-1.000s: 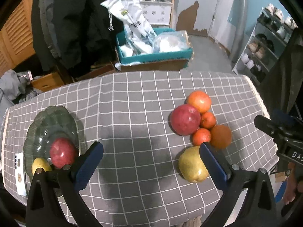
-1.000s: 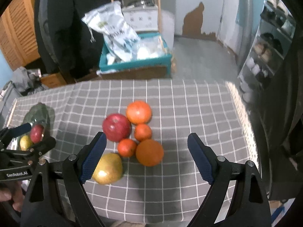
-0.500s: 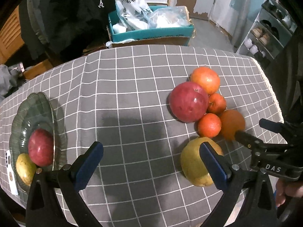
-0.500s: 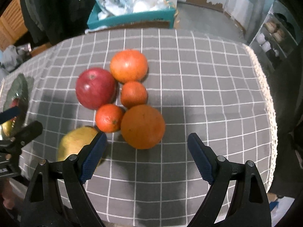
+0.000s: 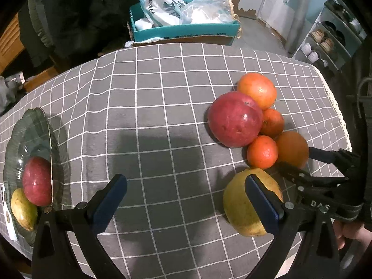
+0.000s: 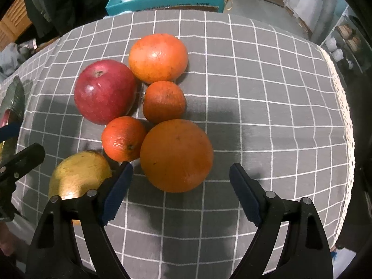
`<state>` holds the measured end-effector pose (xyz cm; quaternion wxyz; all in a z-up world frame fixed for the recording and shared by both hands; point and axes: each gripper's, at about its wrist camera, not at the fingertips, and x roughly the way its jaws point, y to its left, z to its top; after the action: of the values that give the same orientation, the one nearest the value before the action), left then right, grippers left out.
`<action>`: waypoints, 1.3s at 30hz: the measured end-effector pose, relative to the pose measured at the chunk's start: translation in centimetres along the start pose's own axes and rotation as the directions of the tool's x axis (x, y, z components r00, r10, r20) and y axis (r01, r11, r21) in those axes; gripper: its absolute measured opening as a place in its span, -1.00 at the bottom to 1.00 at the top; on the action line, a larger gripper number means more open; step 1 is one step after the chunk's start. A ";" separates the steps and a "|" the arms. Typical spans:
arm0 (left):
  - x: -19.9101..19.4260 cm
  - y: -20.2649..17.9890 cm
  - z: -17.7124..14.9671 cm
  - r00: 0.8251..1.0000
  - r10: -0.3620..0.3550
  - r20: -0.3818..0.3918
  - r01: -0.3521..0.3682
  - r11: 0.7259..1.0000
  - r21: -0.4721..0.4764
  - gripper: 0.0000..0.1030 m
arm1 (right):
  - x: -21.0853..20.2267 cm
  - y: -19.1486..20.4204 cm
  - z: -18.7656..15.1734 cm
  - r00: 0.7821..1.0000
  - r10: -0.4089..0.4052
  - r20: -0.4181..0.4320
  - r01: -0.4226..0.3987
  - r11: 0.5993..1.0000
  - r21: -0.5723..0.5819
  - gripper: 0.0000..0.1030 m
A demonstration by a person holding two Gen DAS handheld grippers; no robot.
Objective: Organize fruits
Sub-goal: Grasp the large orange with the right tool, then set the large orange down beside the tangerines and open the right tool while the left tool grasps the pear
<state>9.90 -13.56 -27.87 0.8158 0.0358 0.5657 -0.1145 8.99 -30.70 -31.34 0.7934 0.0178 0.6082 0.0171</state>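
In the right wrist view the left jaw arm covers part of the pear (image 6: 79,174), and the plate (image 6: 15,97) is cut by the left edge. In the left wrist view the plate's rim (image 5: 50,144) hides part of an apple (image 5: 36,181); shelf items (image 5: 323,44) are too small to tell.

Left tongs (image 5: 186,200) open over checked cloth (image 5: 151,107) (pear (image 5: 241,204) behind right finger)
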 end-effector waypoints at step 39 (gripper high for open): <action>2.4 -6.2 -2.4 0.991 -0.089 -0.102 0.101 0.987 0.121 0.92 | -3.8 -3.2 -6.0 1.000 0.022 -0.012 -0.021 0.992 0.126 0.16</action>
<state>7.09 -19.48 -30.50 0.7774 0.0657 0.5969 -0.1869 2.20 -34.05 -29.41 0.7864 0.0743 0.6131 -0.0127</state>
